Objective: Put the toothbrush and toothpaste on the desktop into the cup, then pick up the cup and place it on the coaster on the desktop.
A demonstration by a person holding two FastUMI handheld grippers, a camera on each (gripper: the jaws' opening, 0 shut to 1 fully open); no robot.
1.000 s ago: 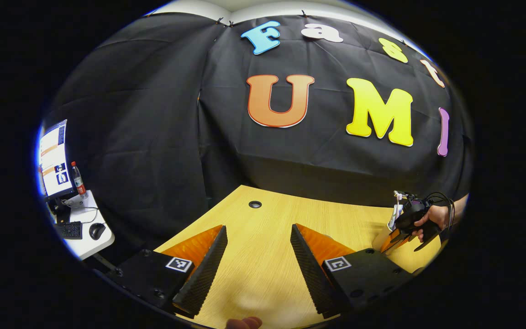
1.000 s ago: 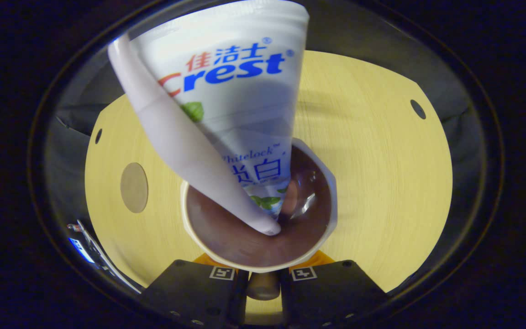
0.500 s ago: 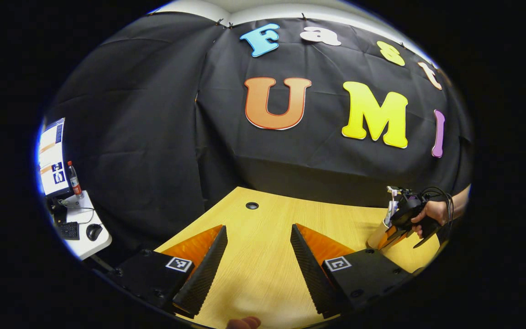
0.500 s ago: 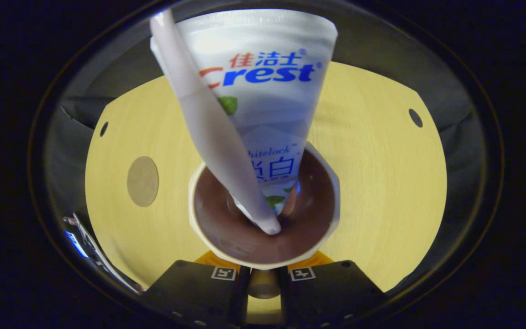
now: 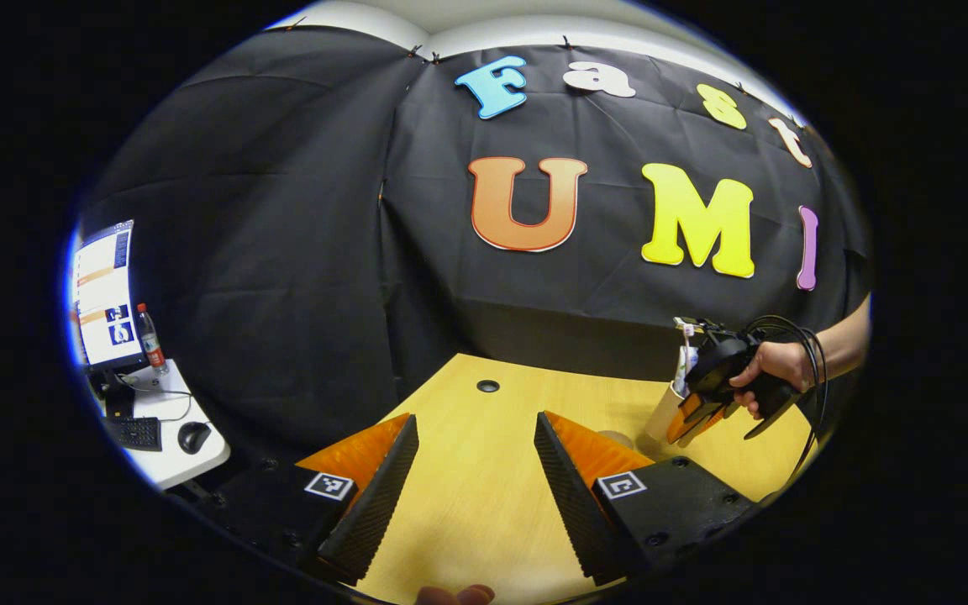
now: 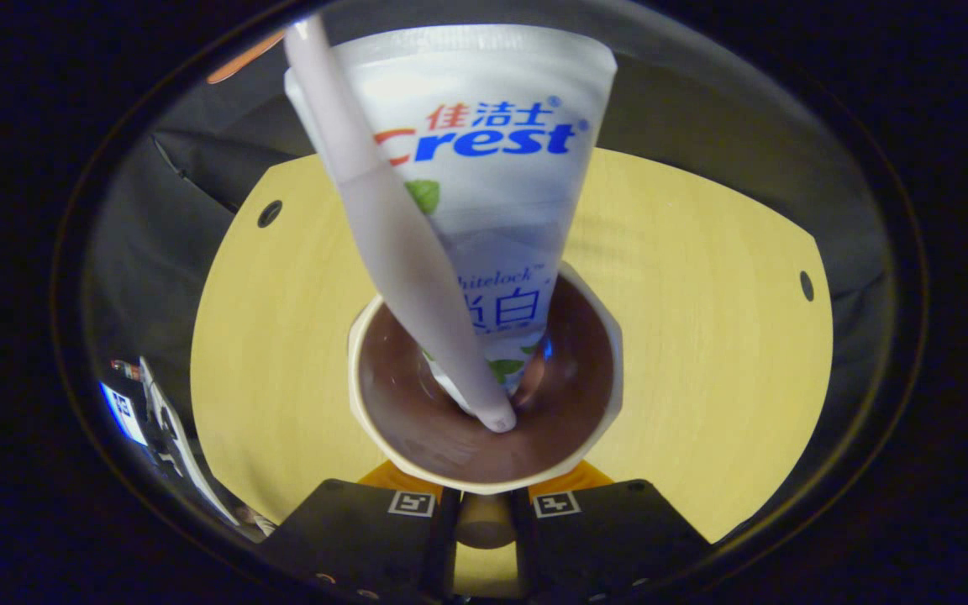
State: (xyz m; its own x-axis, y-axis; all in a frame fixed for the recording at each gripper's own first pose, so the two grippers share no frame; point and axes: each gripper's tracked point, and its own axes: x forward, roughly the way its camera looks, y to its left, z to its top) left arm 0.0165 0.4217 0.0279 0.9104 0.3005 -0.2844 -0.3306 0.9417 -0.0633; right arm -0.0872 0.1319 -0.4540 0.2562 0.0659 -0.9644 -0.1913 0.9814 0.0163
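1. Since a second ago, the round tan coaster that lay left of the cup in the right gripper view has slid out of that view, while in the left gripper view the cup and the hand (image 5: 774, 374) carrying it have shifted up and left, away from the near edge.
2. The right gripper (image 6: 484, 504) has its fingers nearly together, clamped on the near wall of the cream, dark-lined cup (image 6: 593, 403), one inside and one outside the rim as far as can be judged.
3. The white toothpaste tube (image 6: 492, 202) and the pale lilac toothbrush handle (image 6: 400, 252) both stand in the cup, leaning out towards the camera.
4. In the left gripper view, the cup (image 5: 665, 412) appears lifted clear of the pale wooden tabletop (image 5: 467, 487), tilted slightly, with a faint tan disc (image 5: 616, 438), probably the coaster, just beside its base.
5. The left gripper (image 5: 476, 470) hangs low over the tabletop with its fingers wide apart, holding nothing.
6. The step in hand looks like carrying the cup to the coaster. It goes best if the cup is kept upright so the top-heavy tube cannot tip out, centred over the disc, lowered gently until it sits flat, and released only then.
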